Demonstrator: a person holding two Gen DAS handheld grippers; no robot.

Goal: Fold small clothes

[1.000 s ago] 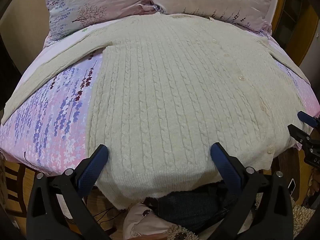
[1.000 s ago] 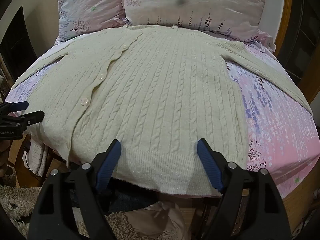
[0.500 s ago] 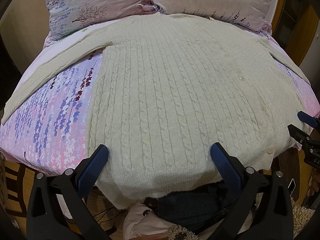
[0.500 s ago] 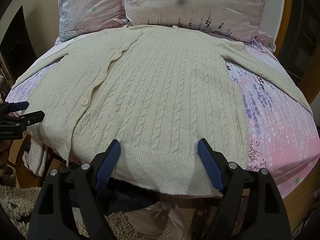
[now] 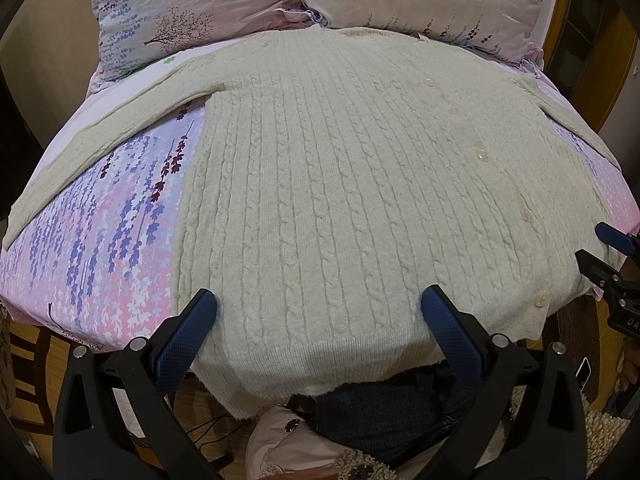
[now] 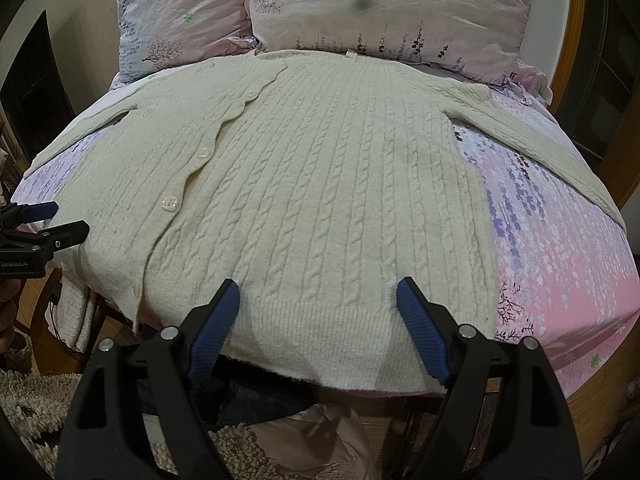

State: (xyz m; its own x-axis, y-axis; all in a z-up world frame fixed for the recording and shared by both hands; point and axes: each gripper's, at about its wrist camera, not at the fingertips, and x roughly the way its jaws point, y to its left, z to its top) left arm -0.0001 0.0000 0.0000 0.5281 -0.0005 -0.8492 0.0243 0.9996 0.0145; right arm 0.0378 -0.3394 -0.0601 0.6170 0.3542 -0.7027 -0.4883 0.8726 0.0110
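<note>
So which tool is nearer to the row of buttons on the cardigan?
Left. The buttons run close beside the left tool, toward its right side. The right tool sits further off, over the plain cable knit.

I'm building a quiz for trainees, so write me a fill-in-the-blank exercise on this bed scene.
1. The cream cardigan lies spread flat on a ____.
2. Both the left gripper and the right gripper have their jaws ____ at the cardigan's hem.
3. At the head of the bed lie ____ floral pillows.
4. The cardigan's front is fastened with a row of ____.

Missing words: bed; open; two; buttons
</note>
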